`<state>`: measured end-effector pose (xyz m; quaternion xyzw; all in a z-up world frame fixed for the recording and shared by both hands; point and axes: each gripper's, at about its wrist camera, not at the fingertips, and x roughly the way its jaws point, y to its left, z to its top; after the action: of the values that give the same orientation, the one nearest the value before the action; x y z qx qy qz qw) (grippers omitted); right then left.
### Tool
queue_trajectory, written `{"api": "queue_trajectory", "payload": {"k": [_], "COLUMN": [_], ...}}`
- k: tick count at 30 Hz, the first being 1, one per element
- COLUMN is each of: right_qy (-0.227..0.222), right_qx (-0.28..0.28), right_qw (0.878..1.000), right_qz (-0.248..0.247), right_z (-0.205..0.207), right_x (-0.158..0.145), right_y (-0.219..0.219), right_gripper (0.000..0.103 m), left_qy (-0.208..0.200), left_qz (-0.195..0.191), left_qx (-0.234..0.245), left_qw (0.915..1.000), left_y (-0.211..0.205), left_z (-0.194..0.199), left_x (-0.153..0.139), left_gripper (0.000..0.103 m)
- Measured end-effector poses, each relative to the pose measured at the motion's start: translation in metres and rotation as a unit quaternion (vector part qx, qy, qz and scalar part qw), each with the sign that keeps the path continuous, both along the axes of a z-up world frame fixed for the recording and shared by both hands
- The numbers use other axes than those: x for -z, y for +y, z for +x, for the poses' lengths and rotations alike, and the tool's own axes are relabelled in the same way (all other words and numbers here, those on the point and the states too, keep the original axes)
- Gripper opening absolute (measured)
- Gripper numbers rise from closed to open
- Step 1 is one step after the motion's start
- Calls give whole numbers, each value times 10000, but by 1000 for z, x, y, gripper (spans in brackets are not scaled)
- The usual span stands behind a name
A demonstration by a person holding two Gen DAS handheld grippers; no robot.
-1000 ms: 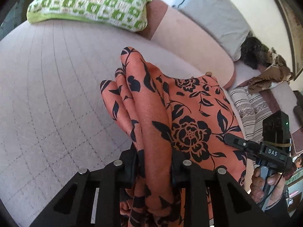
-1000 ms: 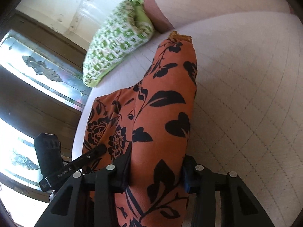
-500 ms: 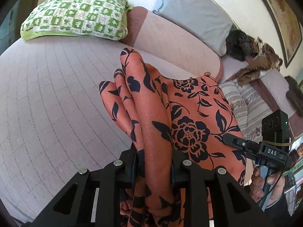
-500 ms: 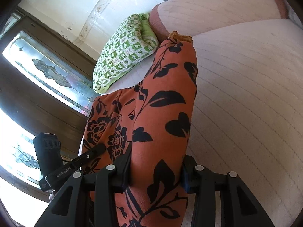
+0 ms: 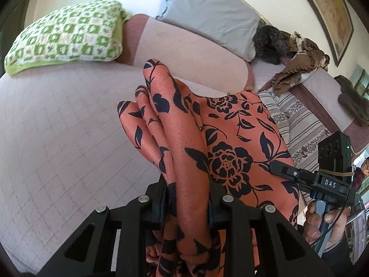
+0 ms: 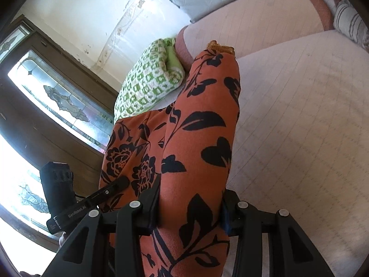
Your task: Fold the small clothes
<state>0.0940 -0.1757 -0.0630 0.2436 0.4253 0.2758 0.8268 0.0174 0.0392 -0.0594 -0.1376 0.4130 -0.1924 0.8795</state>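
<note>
Since a second ago both views have swung: more of the far wall, the grey pillow and the headboard end of the bed now show, and the green pillow sits lower in frame. I read both hands as lifted and carried across, with the cloth bunches between the jaws unchanged.

Pale pink quilted bed cover [image 5: 57,138] fills most of both views. On it at the far end: green-and-white checked pillow [image 5: 66,37], plain grey pillow [image 5: 207,16], a striped folded cloth [image 5: 297,124] to the right, and a brown crumpled cloth [image 5: 297,69] beyond that.

Task item: orange fabric garment with black floral print [image 5: 221,138], held up off the cover and stretched between the two grippers. Its long axis runs away from each camera toward the pillows, and a yellow-trimmed end [image 6: 220,46] points farthest.

Left gripper [image 5: 188,198] is clamped on a gathered bunch of the orange garment. Right gripper [image 6: 190,205] is clamped on a wider fold of it.

Readable text: "DAS" on the right gripper's body in the left view, "GenRobot.AI" on the left gripper's body in the right view.
</note>
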Motion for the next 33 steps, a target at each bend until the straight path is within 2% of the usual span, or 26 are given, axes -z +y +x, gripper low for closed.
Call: {"api": "queue_trajectory", "payload": {"k": [4,9,15,21,28,30,32,33], "right_qy": [-96,-178,-68,168,359,602,828,863], "right_qx": [1,-47,-45,-63,-55,23,185,332], "right_qw": [9999,9997,9995,9991,9987,9969,9931,9901], "right_qz": [-66,-141,-308,-372,-366,-499,-806,-1060], "right_z": [10,43,87,116,132,138,140,137], "right_x": [-7,-10,-6,17,48,70,87,94], "right_y": [-9,-15,-17,-15,-19,-21,-23,-25], "right_gripper": [44,44,44,44,44,53,56,58], "left_qy": [-87,-217,-48,134,291,557,996,1069], "left_qz": [7,49,11,41,40,313,618,566], "left_qx": [10,5,-53,-86,-91,-76,-225,-308], "left_qw": [10000,9998,10000,9999,9995,9979,9929,9922], "left_y": [-2,6,34,37,35,30,32,37], "left_z": [7,28,68,90,104,112,118,116], "left_x": [-2,-1,24,47,75,95,115,119], "left_gripper": [27,27,27,27,29,34,38,45]}}
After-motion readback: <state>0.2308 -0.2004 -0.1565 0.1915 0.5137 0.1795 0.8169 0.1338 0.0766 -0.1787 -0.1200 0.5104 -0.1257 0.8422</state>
